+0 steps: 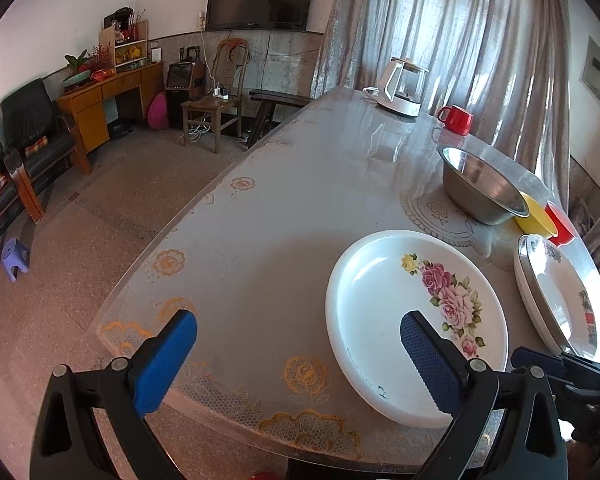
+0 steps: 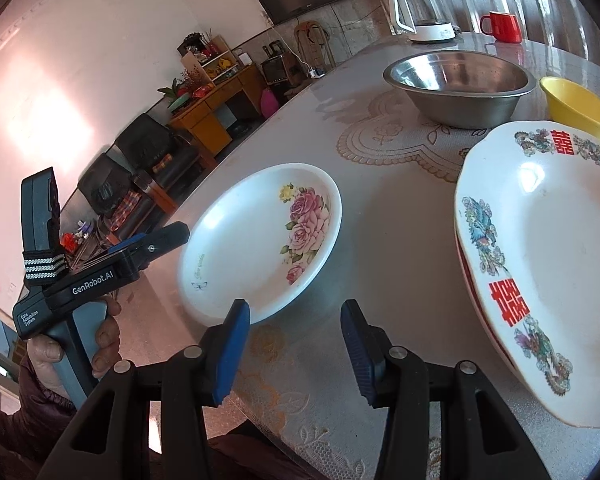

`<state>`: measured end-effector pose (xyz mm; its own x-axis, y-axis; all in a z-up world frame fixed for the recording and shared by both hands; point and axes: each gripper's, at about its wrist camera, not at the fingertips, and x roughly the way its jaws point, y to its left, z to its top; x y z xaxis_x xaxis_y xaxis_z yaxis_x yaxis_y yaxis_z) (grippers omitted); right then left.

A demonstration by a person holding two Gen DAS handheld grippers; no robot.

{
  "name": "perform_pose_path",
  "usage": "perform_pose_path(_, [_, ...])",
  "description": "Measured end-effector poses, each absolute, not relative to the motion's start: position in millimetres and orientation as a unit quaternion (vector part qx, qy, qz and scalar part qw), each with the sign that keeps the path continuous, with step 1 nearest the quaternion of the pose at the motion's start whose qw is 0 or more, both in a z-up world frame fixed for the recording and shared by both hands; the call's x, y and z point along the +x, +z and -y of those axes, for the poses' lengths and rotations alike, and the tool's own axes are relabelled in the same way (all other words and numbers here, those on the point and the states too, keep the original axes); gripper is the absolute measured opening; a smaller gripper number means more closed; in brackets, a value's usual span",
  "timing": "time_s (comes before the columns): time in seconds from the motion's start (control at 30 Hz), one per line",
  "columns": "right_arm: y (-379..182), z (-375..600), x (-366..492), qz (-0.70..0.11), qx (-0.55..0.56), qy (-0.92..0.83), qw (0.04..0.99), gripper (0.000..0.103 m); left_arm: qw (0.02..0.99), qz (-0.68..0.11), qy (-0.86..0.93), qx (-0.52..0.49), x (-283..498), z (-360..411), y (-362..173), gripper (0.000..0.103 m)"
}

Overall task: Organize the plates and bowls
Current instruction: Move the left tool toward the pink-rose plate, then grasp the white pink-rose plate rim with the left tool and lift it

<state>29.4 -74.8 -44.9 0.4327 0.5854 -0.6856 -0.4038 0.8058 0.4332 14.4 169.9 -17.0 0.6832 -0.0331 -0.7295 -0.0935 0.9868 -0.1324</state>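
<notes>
A white plate with pink roses (image 1: pixel 416 320) (image 2: pixel 260 240) lies on the table near the front edge. To its right sits a stack of white plates with red characters (image 1: pixel 560 300) (image 2: pixel 540 264). Behind them stand a steel bowl (image 1: pixel 480 184) (image 2: pixel 460 84), a yellow bowl (image 1: pixel 534 216) (image 2: pixel 576 108) and a red bowl (image 1: pixel 562 224). My left gripper (image 1: pixel 298 354) is open and empty, its right finger over the rose plate's near edge. My right gripper (image 2: pixel 296 344) is open and empty, between the rose plate and the stack.
A white electric kettle (image 1: pixel 402 88) (image 2: pixel 420 12) and a red mug (image 1: pixel 456 120) (image 2: pixel 500 26) stand at the table's far end. The table's edge (image 1: pixel 172 248) runs along the left, with floor, chairs and a desk beyond.
</notes>
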Motion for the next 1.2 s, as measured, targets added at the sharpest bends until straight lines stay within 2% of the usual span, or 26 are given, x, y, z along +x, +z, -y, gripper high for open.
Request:
perform_pose_path(0.1, [-46.0,70.3,33.1,-0.447,0.1,0.295,0.838,0.048,0.91,-0.405,0.015,-0.091,15.7,-174.9,-19.8,0.094])
perform_pose_path(0.27, [-49.3,61.1,40.1,-0.454,0.096,0.292,0.836,0.048,0.906,-0.408,0.008,-0.11,17.0,-181.0,-22.3,0.092])
perform_pose_path(0.33, [-50.5,59.1,43.0,-0.457,0.097,0.292,0.835,0.048,0.903,-0.413,-0.001,-0.119,18.2,-183.1,-24.8,0.086])
perform_pose_path(0.43, [-51.6,57.5,47.1,-0.46,0.098,0.288,0.834,0.048,0.898,-0.419,-0.018,-0.135,19.0,-185.7,-29.0,0.071])
perform_pose_path(0.5, [-51.6,56.7,47.6,-0.459,0.1,0.288,0.835,0.048,0.892,-0.426,-0.031,-0.147,20.5,-186.8,-32.7,0.058])
perform_pose_path(0.6, [-51.9,54.8,50.3,-0.459,0.1,0.288,0.835,0.048,0.886,-0.435,-0.043,-0.155,24.1,-185.1,-37.0,0.045])
perform_pose_path(0.83, [-52.5,45.6,52.6,-0.453,0.091,0.296,0.836,0.048,0.889,-0.437,-0.037,-0.134,27.8,-176.4,-37.5,0.044])
perform_pose_path(0.97, [-52.9,40.7,55.0,-0.445,0.082,0.295,0.842,0.05,0.887,-0.439,-0.066,-0.126,34.1,-167.1,-35.5,0.031])
perform_pose_path(1.1, [-53.0,39.9,55.1,-0.437,0.074,0.298,0.846,0.05,0.9,-0.425,-0.057,-0.082,36.1,-152.4,-36.3,0.03])
perform_pose_path(1.2, [-52.3,34.5,56.2,-0.429,0.047,0.292,0.853,0.05,0.897,-0.428,-0.062,-0.092,38.2,-153.3,-39.1,0.03])
